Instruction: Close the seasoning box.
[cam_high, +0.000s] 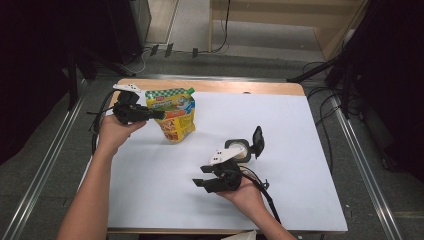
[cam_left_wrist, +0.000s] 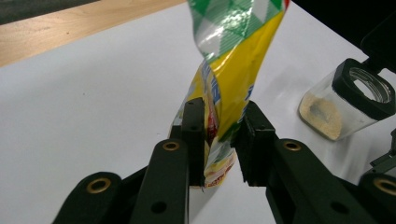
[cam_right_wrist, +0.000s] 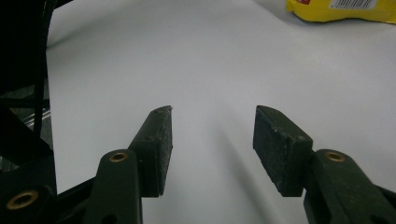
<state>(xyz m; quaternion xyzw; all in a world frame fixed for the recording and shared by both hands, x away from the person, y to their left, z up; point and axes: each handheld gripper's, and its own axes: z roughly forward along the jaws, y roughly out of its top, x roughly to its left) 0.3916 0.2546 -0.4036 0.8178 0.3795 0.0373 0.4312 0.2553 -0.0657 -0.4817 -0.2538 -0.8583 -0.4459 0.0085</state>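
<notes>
High view: left gripper (cam_high: 159, 114) is at the back-left of the white table (cam_high: 300, 150), jaws clamped on the left edge of a yellow pouch (cam_high: 176, 116). Pouch stands upright, green checked band along the top, green spout at its top right corner. Right gripper (cam_high: 199, 182) is nearer the front, well apart from the pouch, jaws apart with nothing between them, pointing left across the table. A small glass jar (cam_high: 239, 150) lies on its side just behind the right gripper, its black flip lid (cam_high: 257, 141) hinged open. Table has a wood edge at the back.

Left gripper view: both black pads (cam_left_wrist: 195, 135) sit on either side of the pouch (cam_left_wrist: 229, 79) and press on it; the foil creases inward at the pinch. Lower corner of the pouch hangs just below the pads. The jar (cam_left_wrist: 343, 109) is off to the right on the white surface, mouth toward the camera, tan powder settled in its lower side.

Right gripper view: pads (cam_right_wrist: 280, 144) stand clearly apart, bare white table between them. Bottom of the pouch (cam_right_wrist: 343, 10) with a barcode shows at the top right, far from the jaws.
</notes>
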